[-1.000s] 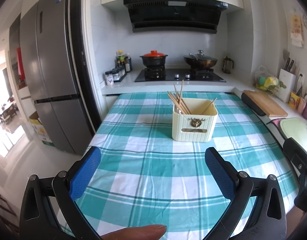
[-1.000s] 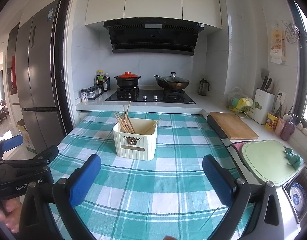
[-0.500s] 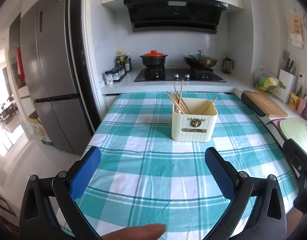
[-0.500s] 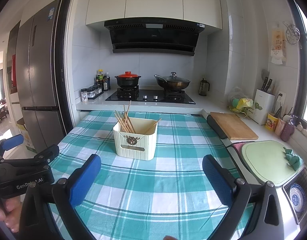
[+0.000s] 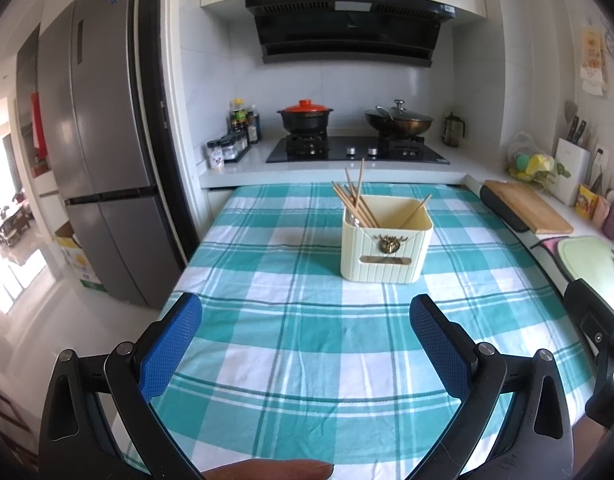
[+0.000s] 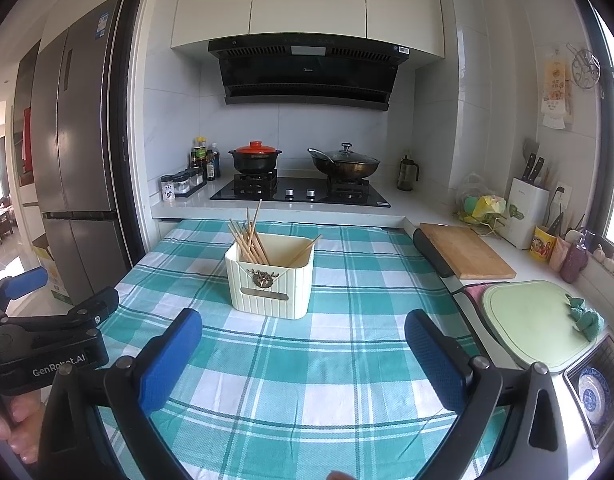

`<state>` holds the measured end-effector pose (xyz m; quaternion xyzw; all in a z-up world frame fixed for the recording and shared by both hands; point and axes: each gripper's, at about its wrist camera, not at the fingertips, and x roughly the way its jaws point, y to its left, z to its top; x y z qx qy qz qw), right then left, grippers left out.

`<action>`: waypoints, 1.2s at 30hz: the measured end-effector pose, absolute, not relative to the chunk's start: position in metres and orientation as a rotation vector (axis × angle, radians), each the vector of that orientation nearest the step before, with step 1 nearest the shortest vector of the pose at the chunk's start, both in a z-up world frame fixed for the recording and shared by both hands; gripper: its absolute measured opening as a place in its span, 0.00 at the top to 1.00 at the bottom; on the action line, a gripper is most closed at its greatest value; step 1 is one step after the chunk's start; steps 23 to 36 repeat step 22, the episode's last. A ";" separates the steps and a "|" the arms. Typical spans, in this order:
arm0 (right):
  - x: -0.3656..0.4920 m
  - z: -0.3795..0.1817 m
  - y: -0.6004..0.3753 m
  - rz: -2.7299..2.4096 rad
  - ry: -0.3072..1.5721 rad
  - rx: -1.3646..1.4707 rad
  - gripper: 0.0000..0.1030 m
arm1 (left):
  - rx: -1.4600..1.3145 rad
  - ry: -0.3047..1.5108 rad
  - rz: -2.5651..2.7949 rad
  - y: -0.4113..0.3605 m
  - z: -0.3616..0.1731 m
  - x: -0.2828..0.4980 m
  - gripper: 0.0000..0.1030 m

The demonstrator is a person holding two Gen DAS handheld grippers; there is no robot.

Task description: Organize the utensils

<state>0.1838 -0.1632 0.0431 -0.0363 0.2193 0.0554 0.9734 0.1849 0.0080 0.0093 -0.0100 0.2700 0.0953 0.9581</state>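
Note:
A cream ribbed utensil holder (image 5: 387,246) stands on the teal checked tablecloth (image 5: 307,320) near the table's far side. Several wooden chopsticks (image 5: 357,200) lean in its left part, and one more chopstick (image 5: 417,210) leans at its right. The holder also shows in the right wrist view (image 6: 271,280) with the chopsticks (image 6: 251,240). My left gripper (image 5: 307,312) is open and empty, well short of the holder. My right gripper (image 6: 303,320) is open and empty, just short of the holder. The left gripper's body (image 6: 47,344) shows at the left edge of the right wrist view.
A stove with a red-lidded pot (image 5: 305,114) and a wok (image 5: 399,120) lies behind the table. A wooden cutting board (image 6: 465,254) and a green board (image 6: 535,324) lie on the counter at right. A fridge (image 5: 99,160) stands at left.

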 end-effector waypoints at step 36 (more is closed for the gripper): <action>0.184 0.043 -0.167 0.116 0.445 -0.078 0.00 | 0.015 0.525 0.166 0.000 0.012 0.181 0.00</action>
